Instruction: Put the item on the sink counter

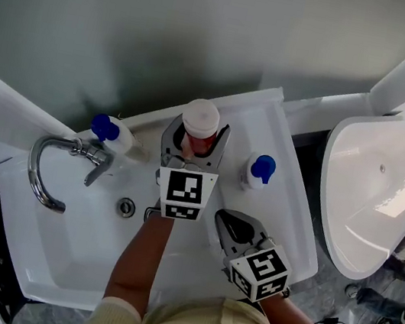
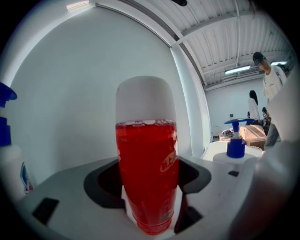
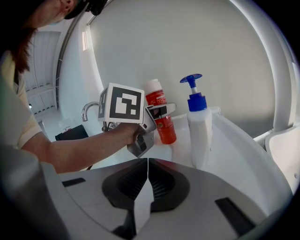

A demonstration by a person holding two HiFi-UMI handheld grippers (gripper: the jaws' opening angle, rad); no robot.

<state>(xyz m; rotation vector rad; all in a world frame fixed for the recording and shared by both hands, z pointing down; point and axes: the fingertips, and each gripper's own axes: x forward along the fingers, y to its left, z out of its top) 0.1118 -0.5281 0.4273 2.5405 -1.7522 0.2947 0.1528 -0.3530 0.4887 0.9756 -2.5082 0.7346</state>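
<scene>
Nearest me, right gripper [image 3: 146, 183] hung low over the front right of the sink counter [image 1: 278, 136]. Its jaws were pressed together and held nothing. Left forearm [image 1: 141, 255] reached out across the basin [image 1: 69, 258], passing just right of the drain [image 1: 126, 207]. Left gripper [image 1: 194, 147] sat at the back ledge of the counter, jaws clamped on the lower body of the red bottle [image 2: 147, 173]. The bottle stood upright, red liquid up to the shoulder, white cap on top. In the right gripper view its base was down at ledge level. I could not tell whether it rested on the ledge or hung a hair above it. A pump bottle [image 1: 258, 171] with a white body and blue head stood just right of the red one, apart from it, on the same ledge. A second pump bottle [image 1: 111, 132] stood to the left, close by the base of the faucet [image 1: 52, 170], whose chrome spout curved out over the basin. Beyond the counter's right end lay a white tub [image 1: 376, 188], separate from the sink. A plain grey wall [image 1: 211, 27] rose behind the ledge. Far off in the left gripper view, a person [image 2: 271, 75] stood under strip lights.
</scene>
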